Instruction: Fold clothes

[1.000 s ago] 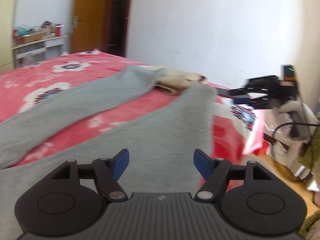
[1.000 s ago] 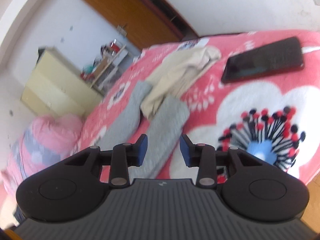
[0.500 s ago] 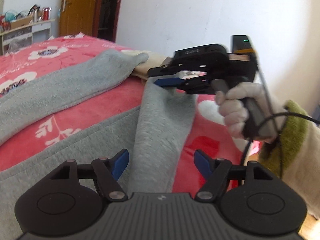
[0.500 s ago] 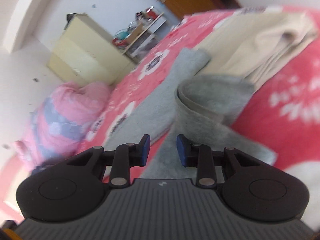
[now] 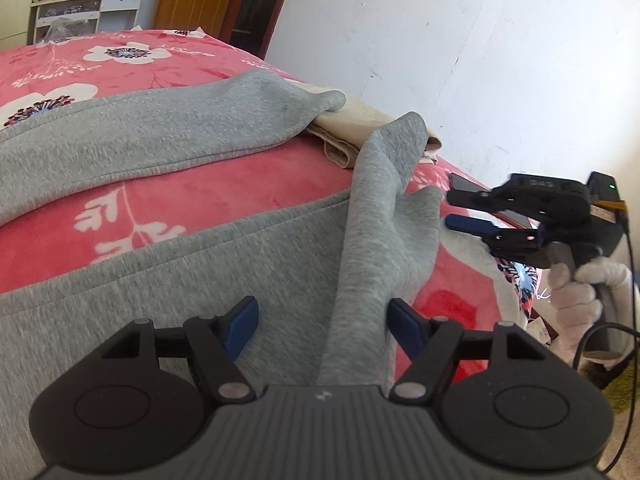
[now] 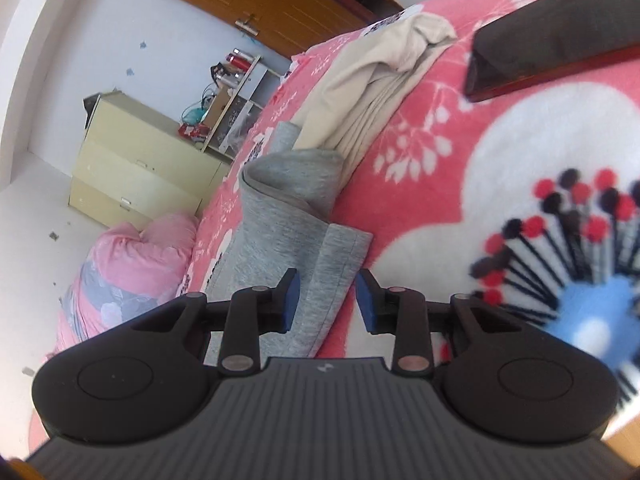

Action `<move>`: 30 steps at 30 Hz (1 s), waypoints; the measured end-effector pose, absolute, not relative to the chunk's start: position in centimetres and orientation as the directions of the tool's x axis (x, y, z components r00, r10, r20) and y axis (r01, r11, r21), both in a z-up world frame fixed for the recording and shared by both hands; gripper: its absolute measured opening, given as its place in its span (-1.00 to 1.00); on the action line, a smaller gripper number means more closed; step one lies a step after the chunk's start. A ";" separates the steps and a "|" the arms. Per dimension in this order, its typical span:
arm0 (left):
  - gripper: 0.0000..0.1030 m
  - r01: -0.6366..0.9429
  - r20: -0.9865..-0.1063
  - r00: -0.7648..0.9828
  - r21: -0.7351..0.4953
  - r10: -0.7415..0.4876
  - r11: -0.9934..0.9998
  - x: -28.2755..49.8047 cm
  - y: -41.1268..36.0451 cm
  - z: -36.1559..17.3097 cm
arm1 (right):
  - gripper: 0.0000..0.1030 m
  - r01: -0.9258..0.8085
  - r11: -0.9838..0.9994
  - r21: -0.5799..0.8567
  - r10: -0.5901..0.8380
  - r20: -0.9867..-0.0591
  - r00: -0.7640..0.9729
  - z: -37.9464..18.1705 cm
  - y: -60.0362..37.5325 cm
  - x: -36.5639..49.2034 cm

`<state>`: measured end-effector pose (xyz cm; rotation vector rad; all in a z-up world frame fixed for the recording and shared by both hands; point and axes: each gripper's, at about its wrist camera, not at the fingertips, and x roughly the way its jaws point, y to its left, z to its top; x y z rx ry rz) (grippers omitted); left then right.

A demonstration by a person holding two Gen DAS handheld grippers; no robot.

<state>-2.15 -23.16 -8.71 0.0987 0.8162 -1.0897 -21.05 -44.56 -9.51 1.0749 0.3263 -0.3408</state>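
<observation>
Grey trousers point(image 5: 224, 168) lie spread on a red flowered blanket point(image 5: 224, 184), filling the centre and left of the left wrist view; one leg end is folded back on itself at centre right. The left gripper point(image 5: 322, 322), bottom centre, has its fingers wide apart over the cloth, holding nothing. The right gripper point(image 5: 454, 210), at right in a white-gloved hand point(image 5: 580, 292), is parted beside the hem. A folded beige garment point(image 6: 380, 80) lies above.
</observation>
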 end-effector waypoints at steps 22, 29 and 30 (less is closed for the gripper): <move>0.53 0.571 -0.618 0.475 -0.326 -0.627 0.753 -6.1 -0.1 -1.4 | -0.93 0.492 0.365 0.791 -0.387 -0.352 0.852 -6.7 -36.9 -36.9; 0.53 0.417 -0.627 0.587 -0.308 -0.512 0.855 -6.9 7.3 -1.4 | -0.89 0.538 0.127 0.834 -0.414 -0.448 0.792 -13.4 -35.8 -40.7; 0.53 0.394 -0.626 0.605 -0.302 -0.492 0.868 -7.1 8.4 -1.3 | -0.88 0.538 0.129 0.833 -0.432 -0.441 0.786 -12.9 -35.8 -41.0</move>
